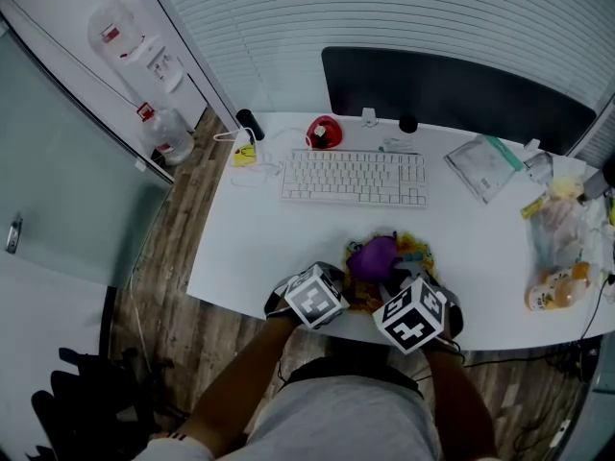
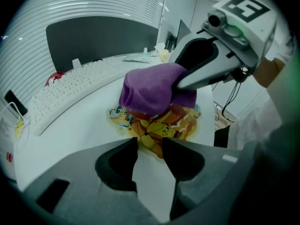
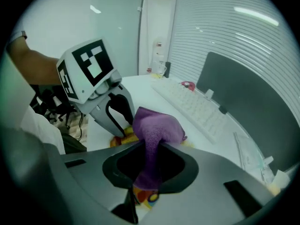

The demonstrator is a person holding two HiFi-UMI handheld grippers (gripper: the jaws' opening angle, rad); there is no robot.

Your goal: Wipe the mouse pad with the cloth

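Note:
A colourful cartoon mouse pad (image 1: 415, 250) lies near the front edge of the white desk (image 1: 240, 248). A purple cloth (image 1: 373, 255) is bunched on top of it. My right gripper (image 3: 151, 146) is shut on the cloth (image 3: 157, 125), which hangs down between its jaws. In the left gripper view the cloth (image 2: 150, 93) covers the far part of the pad (image 2: 164, 125). My left gripper (image 2: 150, 146) hovers at the pad's near edge, jaws slightly apart with nothing between them. Its fingers (image 3: 119, 118) show just left of the cloth in the right gripper view.
A white keyboard (image 1: 354, 177) lies behind the pad, with a red object (image 1: 324, 133) and a dark screen panel (image 1: 452, 89) farther back. A plastic bag (image 1: 485, 166) and packaged items (image 1: 557, 286) crowd the right end. The desk's front edge runs just under both grippers.

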